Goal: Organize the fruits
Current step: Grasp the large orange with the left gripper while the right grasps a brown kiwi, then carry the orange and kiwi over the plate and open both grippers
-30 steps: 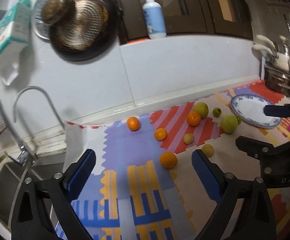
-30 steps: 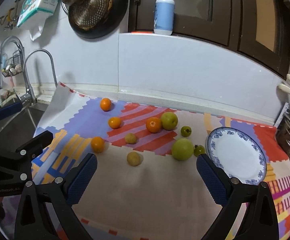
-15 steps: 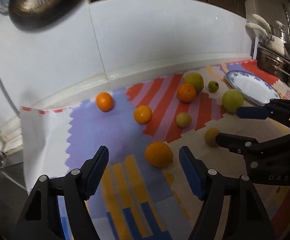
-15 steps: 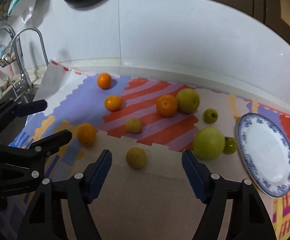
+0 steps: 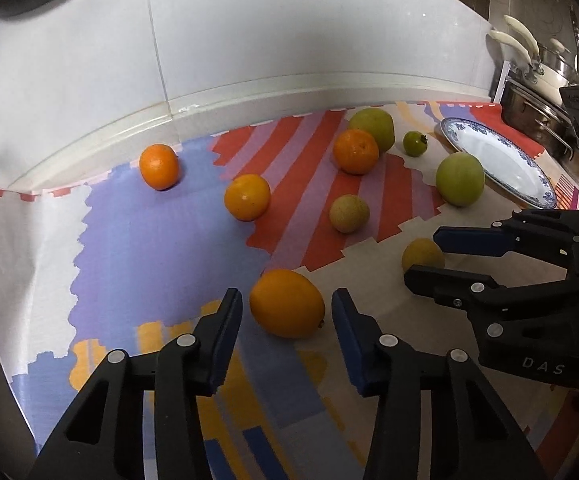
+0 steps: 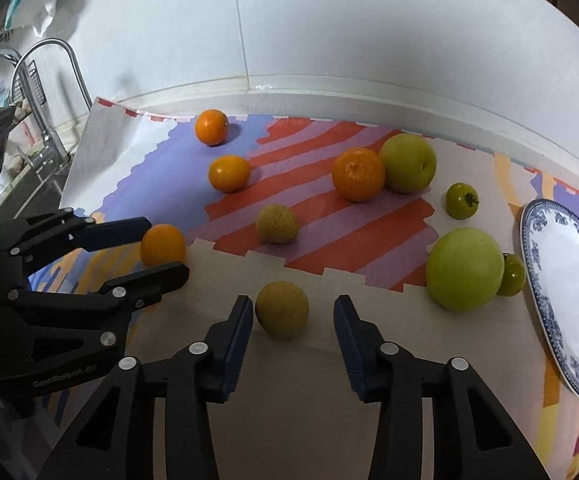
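fruit count: four oranges [image 6: 358, 175], two yellow, two apples; left tongs [image 5: 286, 312], right tongs [image 6: 292, 313] agape, empty.

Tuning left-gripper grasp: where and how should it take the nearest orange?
Grip the nearest orange across its widest middle, one pad on each side, coming in low and straight ahead. It is slightly oval and lies with its long axis roughly left to right, already between the open fingers of the left gripper. No other fruit touches it, so both sides look free.
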A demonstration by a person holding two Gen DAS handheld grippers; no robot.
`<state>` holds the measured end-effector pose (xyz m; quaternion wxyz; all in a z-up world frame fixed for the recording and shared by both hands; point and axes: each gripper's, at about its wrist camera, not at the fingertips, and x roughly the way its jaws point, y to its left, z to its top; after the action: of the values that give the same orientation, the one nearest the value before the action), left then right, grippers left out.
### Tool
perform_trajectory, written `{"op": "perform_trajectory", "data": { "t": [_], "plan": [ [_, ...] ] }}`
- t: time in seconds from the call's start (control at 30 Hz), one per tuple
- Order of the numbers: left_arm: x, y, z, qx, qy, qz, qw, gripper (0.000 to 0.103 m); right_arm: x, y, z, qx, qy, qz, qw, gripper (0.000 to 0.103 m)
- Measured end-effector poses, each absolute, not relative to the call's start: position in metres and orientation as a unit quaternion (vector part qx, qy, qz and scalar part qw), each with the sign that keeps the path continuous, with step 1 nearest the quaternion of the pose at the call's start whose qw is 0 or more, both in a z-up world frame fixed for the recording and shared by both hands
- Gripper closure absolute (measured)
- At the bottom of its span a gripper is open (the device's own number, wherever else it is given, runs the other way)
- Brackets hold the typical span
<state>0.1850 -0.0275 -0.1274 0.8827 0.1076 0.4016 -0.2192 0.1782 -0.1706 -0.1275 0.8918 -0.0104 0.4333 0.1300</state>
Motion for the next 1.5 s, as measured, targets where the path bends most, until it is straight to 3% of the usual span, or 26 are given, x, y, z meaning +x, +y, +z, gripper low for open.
{"op": "perform_trajectory", "data": {
  "t": [0.17,0.6,1.5],
  "plan": [
    [0.188,-0.027,-0.128,0.101,0.406,-0.219,0.882,0.066,0.18,-0.168,-0.128,-0.009,0.433,0.141,0.89,0.074],
    [0.17,-0.024,-0.103,0.095,0.382,-0.202,0.897,0.066,0.169,-0.171,-0.113,-0.002,0.414,0.139,0.899,0.074],
    [0.094,-0.066,-0.009,0.084,0.277,-0.208,0.934,0.066,0.078,-0.221,-0.026,-0.002,0.303,0.074,0.95,0.074]
  ]
}}
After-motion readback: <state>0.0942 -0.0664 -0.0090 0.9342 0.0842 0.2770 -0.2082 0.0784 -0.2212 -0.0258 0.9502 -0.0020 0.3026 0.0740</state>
